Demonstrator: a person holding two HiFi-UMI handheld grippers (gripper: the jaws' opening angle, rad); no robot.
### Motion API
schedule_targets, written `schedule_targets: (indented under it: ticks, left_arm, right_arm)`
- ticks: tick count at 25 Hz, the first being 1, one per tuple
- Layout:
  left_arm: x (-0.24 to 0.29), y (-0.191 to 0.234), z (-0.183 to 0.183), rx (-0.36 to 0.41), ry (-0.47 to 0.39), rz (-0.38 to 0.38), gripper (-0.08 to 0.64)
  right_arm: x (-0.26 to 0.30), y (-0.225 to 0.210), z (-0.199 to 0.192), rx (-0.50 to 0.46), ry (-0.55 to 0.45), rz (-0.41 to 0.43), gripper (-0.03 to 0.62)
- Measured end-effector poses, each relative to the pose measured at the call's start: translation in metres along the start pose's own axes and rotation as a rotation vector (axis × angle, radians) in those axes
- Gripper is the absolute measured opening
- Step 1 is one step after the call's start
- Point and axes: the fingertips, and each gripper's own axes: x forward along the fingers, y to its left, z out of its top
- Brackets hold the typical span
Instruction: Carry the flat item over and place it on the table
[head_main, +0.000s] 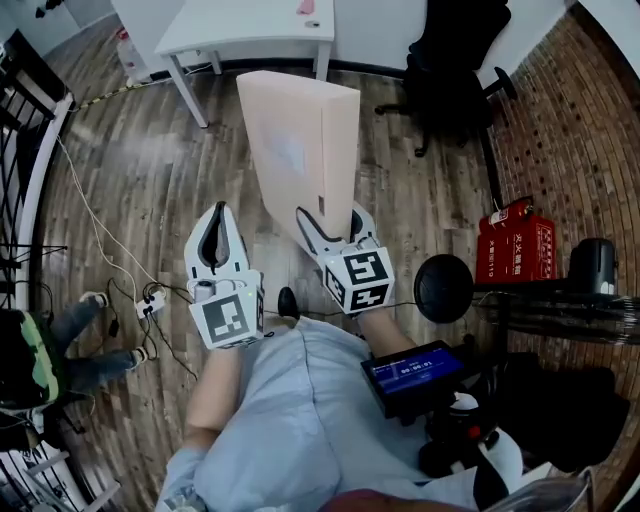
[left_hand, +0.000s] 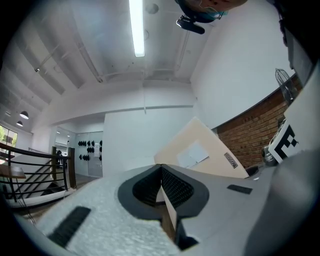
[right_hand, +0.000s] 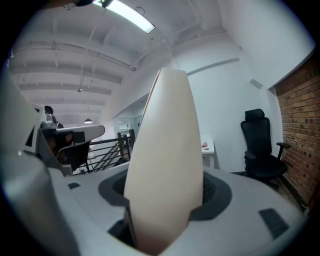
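Two grippers: right gripper (head_main: 335, 225) clamped on one flat beige box (head_main: 300, 150), left gripper (head_main: 215, 216) closed, empty; one white table (head_main: 250, 25) ahead.

This looks like an office or studio workspace on an upper level. A white desk (head_main: 250, 25) stands at the far edge of a wood-plank floor (head_main: 150, 170), with a black swivel chair (head_main: 455, 70) beside it against a brick wall (right_hand: 300, 145). Cables (head_main: 95, 225) and a power strip (head_main: 152, 300) trail over the floor, red fire-extinguisher boxes (head_main: 515, 250) sit by the wall, a black railing (left_hand: 35, 175) edges the level, and a tube light (left_hand: 136, 27) runs along the white ceiling.
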Motion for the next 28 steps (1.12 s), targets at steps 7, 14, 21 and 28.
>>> schedule_targets:
  ticks: [7,14,21,28]
  left_arm:
    - [0.073,0.066,0.005,0.021,-0.058,-0.019,0.008]
    - [0.135,0.087,-0.014,0.001,-0.031,-0.033,0.009]
    - [0.193,0.093,-0.050,0.005,0.046,-0.056,0.008]
    - [0.294,0.105,-0.091,0.011,0.112,-0.071,0.008]
  right_arm:
    - [0.089,0.000,0.042,-0.009,-0.061,-0.036,0.290]
    - [0.147,-0.019,0.058,-0.009,-0.051,-0.054,0.290]
    - [0.202,-0.051,0.047,0.029,-0.008,-0.073,0.290]
    - [0.286,-0.109,0.039,0.077,0.052,-0.100,0.290]
